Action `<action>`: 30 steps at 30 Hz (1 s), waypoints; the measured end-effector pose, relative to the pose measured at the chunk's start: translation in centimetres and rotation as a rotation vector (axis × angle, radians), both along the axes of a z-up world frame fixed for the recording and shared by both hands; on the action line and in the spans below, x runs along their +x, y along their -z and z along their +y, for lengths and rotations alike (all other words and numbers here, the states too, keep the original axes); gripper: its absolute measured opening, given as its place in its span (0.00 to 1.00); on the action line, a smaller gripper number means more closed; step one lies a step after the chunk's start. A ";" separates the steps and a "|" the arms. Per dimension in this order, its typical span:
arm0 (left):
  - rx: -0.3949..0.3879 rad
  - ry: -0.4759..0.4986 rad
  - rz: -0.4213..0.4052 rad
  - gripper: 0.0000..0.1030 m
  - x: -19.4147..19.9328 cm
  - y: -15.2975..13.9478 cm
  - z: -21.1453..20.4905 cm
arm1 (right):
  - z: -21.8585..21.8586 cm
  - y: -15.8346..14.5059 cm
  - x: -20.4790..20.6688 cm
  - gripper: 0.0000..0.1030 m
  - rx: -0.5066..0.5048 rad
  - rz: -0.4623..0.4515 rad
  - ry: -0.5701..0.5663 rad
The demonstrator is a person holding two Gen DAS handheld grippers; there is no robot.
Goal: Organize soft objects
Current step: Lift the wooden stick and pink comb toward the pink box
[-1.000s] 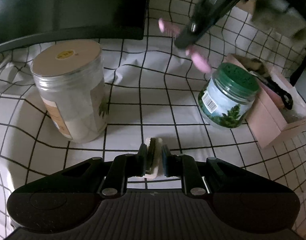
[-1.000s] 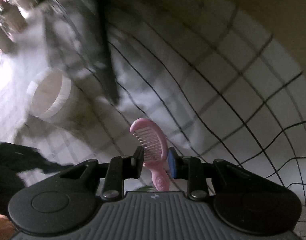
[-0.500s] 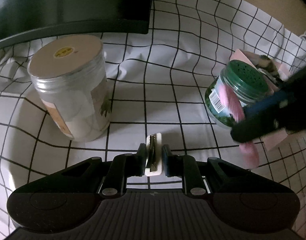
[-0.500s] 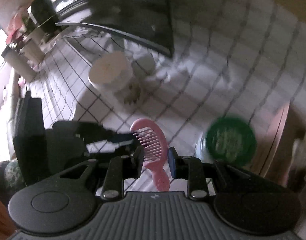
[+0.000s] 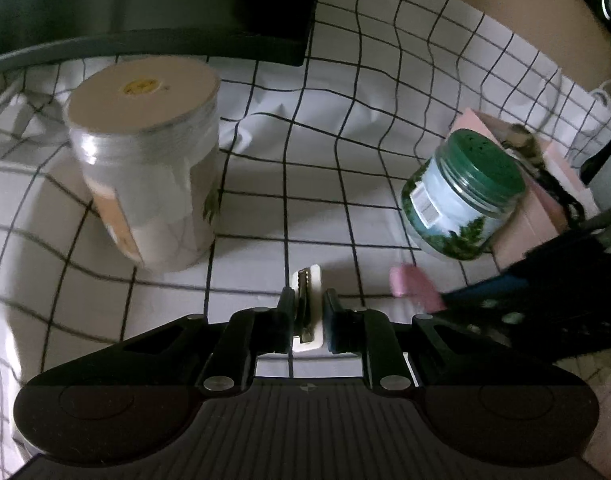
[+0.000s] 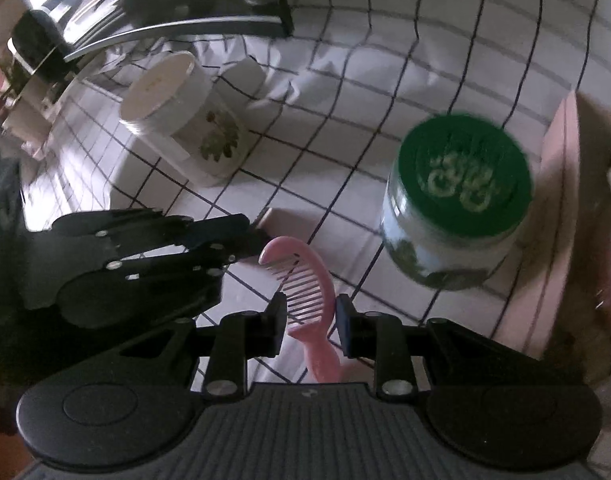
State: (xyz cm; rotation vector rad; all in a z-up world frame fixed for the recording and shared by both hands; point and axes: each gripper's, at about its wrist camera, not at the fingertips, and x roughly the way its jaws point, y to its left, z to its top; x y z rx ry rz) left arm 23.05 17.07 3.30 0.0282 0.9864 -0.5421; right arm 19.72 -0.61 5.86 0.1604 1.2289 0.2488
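A checked cloth [image 5: 265, 184] covers the whole table, rumpled toward the back where a dark slab [image 5: 145, 4] lies. On it stand a tall white-lidded jar [image 5: 145, 168] to the left and a squat green-lidded jar [image 5: 463, 200] to the right, with a pink box [image 5: 545, 200] right behind the green one. The left gripper [image 5: 308, 312] has its jaws nearly together, closing on a small cream clip [image 5: 305, 304] that stands edge-up between them, low over the cloth. The right gripper [image 6: 311, 320] sits just beside it, jaws narrowly apart and pressed on a pink comb [image 6: 305, 280], holding it where the teeth meet the handle; the curved tip pokes forward, close to the left gripper's fingers. The comb looks light, thin and stiff, probably slick plastic, so I'd guess a grip across the solid spine is safer than on the teeth, which might bend. The clip looks equally light and hard.
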 end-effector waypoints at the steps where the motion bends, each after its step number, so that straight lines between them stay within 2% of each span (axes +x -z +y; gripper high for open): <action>1: 0.012 -0.001 -0.012 0.17 -0.5 0.0 0.2 | 0.2 0.3 0.1 0.26 0.001 0.002 0.008; 4: 0.027 -0.017 -0.025 0.17 -1.2 -0.1 0.9 | 1.3 0.4 -0.4 0.27 -0.022 -0.068 -0.026; 6: 0.022 -0.035 -0.022 0.17 -1.5 -0.2 1.4 | 2.4 0.1 -1.1 0.39 -0.075 -0.132 -0.079; 9: 0.010 -0.056 -0.018 0.17 -1.7 -0.4 2.1 | 3.1 0.2 -1.8 0.42 -0.094 -0.169 -0.127; 18: -0.004 -0.082 -0.007 0.17 -1.9 -0.1 2.7 | 4.3 1.3 -3.2 0.42 -0.219 -0.231 -0.255; 22: -0.012 -0.082 -0.009 0.17 -2.0 -0.2 2.6 | 4.2 1.9 -3.1 0.42 -0.210 -0.223 -0.257; 26: -0.013 -0.082 -0.014 0.17 -2.2 -0.3 2.6 | 4.7 2.4 -2.9 0.42 -0.227 -0.253 -0.266; 28: -0.013 -0.086 -0.014 0.17 -2.2 -0.3 2.7 | 5.0 2.4 -2.8 0.37 -0.228 -0.257 -0.276; 29: -0.013 -0.086 -0.013 0.17 -2.2 -0.4 2.8 | 5.1 2.3 -2.8 0.27 -0.227 -0.259 -0.278; 30: -0.013 -0.088 -0.014 0.17 -2.3 -0.4 2.9 | 5.2 2.3 -2.8 0.26 -0.230 -0.259 -0.279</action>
